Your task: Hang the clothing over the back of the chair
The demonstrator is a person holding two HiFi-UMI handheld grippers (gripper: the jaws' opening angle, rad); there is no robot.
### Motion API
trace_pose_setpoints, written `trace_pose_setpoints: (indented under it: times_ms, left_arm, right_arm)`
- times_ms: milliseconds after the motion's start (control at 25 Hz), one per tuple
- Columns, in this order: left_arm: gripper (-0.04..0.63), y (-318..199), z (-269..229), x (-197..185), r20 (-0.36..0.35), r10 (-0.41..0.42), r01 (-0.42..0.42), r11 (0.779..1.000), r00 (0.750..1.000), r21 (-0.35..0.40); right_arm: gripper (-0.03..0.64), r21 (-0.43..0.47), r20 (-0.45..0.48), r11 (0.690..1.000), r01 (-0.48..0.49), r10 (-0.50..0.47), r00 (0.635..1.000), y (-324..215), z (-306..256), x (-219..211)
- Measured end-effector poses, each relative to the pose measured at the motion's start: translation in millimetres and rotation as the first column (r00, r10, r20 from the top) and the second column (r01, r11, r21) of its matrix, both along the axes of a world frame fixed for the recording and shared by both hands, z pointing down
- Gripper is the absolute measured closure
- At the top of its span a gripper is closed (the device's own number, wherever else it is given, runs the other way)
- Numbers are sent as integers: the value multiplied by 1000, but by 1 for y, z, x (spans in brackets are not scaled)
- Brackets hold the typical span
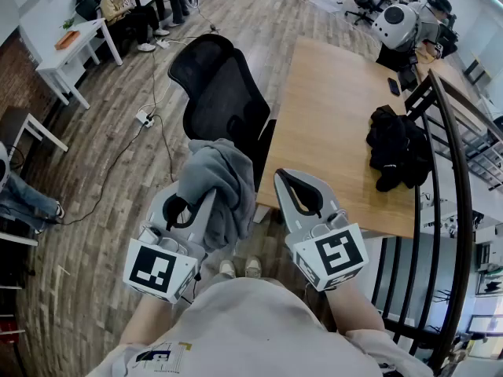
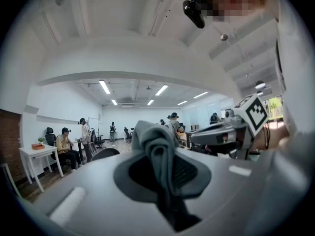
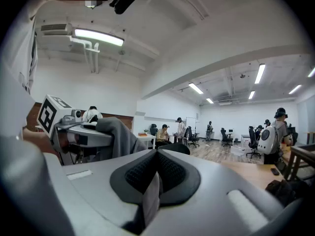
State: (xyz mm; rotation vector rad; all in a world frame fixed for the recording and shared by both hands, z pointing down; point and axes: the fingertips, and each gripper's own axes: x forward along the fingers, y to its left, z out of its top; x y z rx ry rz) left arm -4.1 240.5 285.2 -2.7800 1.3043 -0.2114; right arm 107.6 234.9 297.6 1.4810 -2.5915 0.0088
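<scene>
Left claw (image 1: pixel 191 204) clamps the grey clothing (image 1: pixel 226 181); right claw (image 1: pixel 289 177) jaws are together

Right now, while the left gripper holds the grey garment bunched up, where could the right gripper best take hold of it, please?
Grip the loose fold of the grey garment hanging on its right side, coming in level from the right with the right gripper. That fold droops free of the left gripper and faces it.

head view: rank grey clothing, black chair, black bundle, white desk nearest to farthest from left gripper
1. grey clothing, clamped in left gripper
2. black chair, just ahead
3. black bundle, right, on wooden table
4. white desk, far left
</scene>
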Motion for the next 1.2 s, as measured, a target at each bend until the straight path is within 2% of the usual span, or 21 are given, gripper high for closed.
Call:
trace_pose_setpoints:
  times_ms: [800,1200]
  left_arm:
    - [548,-25,10,8,8,-36,36,999,999,-2]
    - [548,-24,19,10,6,-66,66,997,998,-32]
  right_arm:
    - [618,-15,21,999,44,-43,999,-21,13,7]
    - [618,-12,28,998,68,-68,997,-25,18,7]
